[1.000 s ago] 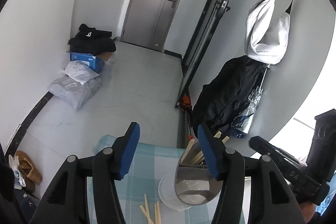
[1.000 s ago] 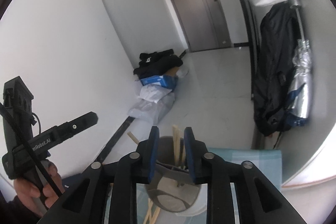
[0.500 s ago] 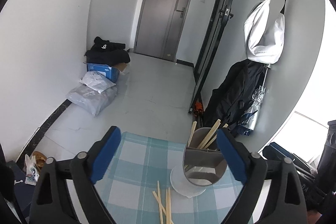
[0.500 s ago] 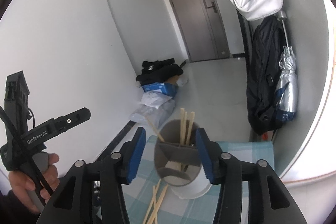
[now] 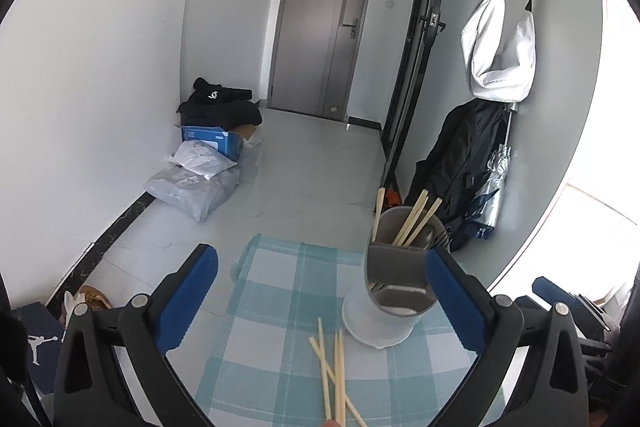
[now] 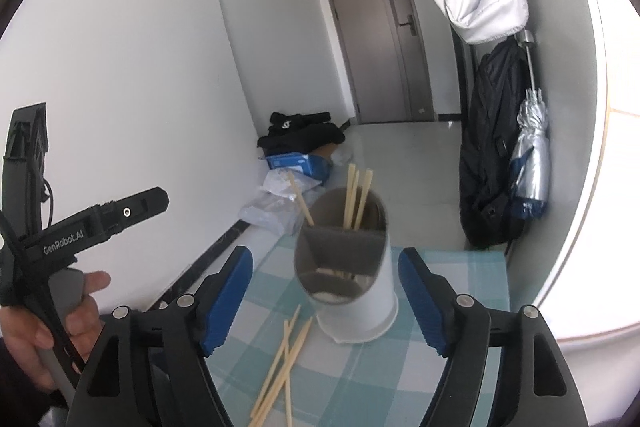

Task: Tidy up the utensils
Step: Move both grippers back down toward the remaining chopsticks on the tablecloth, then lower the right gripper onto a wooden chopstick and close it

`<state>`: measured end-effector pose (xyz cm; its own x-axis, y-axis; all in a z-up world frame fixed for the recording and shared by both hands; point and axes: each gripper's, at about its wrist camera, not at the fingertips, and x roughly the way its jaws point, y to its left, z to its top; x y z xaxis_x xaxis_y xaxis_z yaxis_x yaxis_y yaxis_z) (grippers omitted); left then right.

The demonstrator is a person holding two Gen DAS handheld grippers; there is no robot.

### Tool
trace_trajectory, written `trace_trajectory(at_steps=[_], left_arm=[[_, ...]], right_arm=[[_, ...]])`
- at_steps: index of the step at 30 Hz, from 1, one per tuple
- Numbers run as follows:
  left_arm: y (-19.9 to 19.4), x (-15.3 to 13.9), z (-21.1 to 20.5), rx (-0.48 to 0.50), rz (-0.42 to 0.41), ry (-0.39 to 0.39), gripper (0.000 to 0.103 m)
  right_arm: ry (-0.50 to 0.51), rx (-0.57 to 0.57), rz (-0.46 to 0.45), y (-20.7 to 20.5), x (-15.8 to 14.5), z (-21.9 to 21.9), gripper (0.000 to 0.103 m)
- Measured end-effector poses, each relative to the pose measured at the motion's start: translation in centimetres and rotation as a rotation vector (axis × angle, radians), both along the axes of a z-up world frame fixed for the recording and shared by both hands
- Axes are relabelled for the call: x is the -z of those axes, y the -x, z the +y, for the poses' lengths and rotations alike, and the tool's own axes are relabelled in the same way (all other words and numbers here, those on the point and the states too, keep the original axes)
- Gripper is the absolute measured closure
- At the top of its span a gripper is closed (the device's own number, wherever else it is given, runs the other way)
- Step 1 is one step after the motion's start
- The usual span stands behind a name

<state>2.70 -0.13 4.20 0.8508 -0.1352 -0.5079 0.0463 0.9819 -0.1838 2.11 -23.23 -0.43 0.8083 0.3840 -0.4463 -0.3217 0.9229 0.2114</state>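
Left claw (image 5: 320,291): standing spread wide, holding nothing.
Right claw (image 6: 326,293): gaping, empty, flanking the tall grey cylindrical utensil holder (image 6: 346,267).
Loose pale wooden chopsticks (image 6: 282,359): lying crossed on the blue-checked table (image 6: 448,267) just beside the holder.
Risk: thin overlapping sticks are likely slipping or scattering when pinched; a claw brushing the tall holder is probably tipping it.

Both wrist cameras look down close over the counter (image 5: 280,291) toward the door (image 5: 324,27) at 12 o'clock, sharing the utensil holder (image 6: 344,259)

Bright daylight from right; fisheye-warped edges
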Motion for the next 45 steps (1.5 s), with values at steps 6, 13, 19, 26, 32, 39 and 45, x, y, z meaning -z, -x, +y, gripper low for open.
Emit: trace_trajectory(at_steps=[6,13,19,26,32,39,45], left_arm=[[0.7,2.6,0.1,-0.009,0.028,-0.007,0.001],[0.8,6.1,0.2,-0.016,0.098,-0.006,0.001],[0.4,8.2,1.0,-0.011,0.151,0.018,0.001],[-0.6,9.7,2.0,0.013,0.245,0.093,0.001],[-1.3,9.9,3.8,-0.023,0.269,0.134,0.001],[-2.0,10.5,6.1,-0.068,0.306,0.202,0.001],[-2.5,10.7,7.6,-0.092,0.321,0.249,0.001]], right_arm=[[0.031,0.01,0.026,0.8,2.5,0.3,0.018],[0.044,-0.001,0.091,0.8,5.2,1.0,0.017],[0.068,-0.015,0.15,0.4,7.8,1.8,0.017],[0.102,-0.056,0.203,-0.3,10.1,3.4,0.017],[0.107,-0.094,0.322,-2.0,13.0,5.1,0.017],[0.17,-0.13,0.373,-3.7,14.9,7.8,0.018],[0.195,-0.166,0.472,-5.2,17.1,9.9,0.038]])
